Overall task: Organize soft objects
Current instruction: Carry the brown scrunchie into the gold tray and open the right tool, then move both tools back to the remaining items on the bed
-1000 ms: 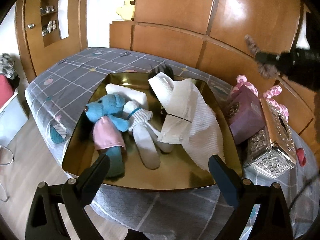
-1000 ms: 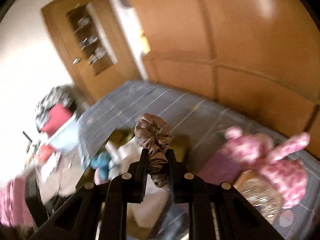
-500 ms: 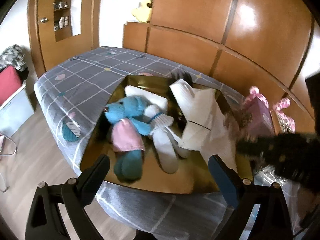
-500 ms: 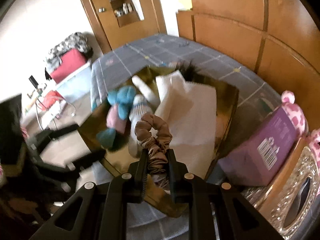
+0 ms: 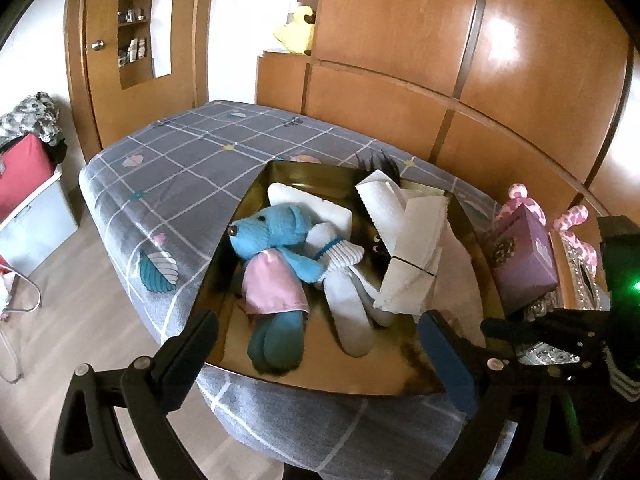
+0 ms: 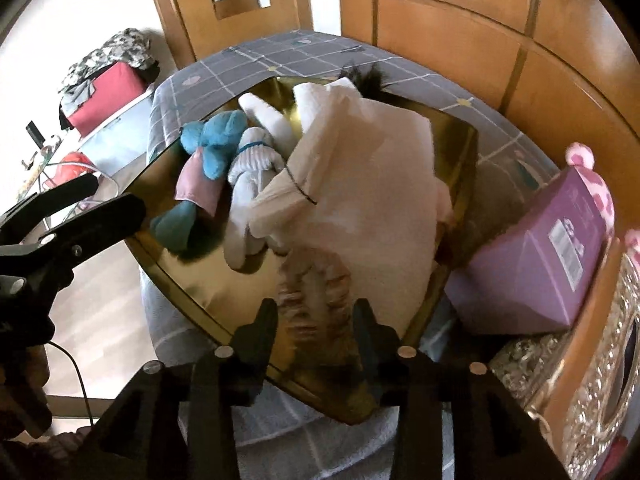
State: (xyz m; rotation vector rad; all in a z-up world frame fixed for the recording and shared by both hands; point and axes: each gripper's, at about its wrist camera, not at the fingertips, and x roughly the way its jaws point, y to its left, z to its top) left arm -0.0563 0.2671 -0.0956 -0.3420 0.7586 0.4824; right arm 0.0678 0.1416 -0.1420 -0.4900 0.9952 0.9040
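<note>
- My gold tray (image 5: 224,240) fills mid-frame, holding the blue teddy (image 5: 276,240) and white cloth (image 6: 380,168).
- My left tongs (image 5: 316,344) gape empty, bottom of frame.
- My right tongs (image 6: 316,320) are opening; the blurred brown scrunchie (image 6: 312,292) sits loose between them, lower centre.

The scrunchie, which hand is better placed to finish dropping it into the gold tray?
Right. The right tool is over the gold tray, its jaws opening with the blurred scrunchie between them. The left tool hovers open and empty at the tray's near edge.
</note>
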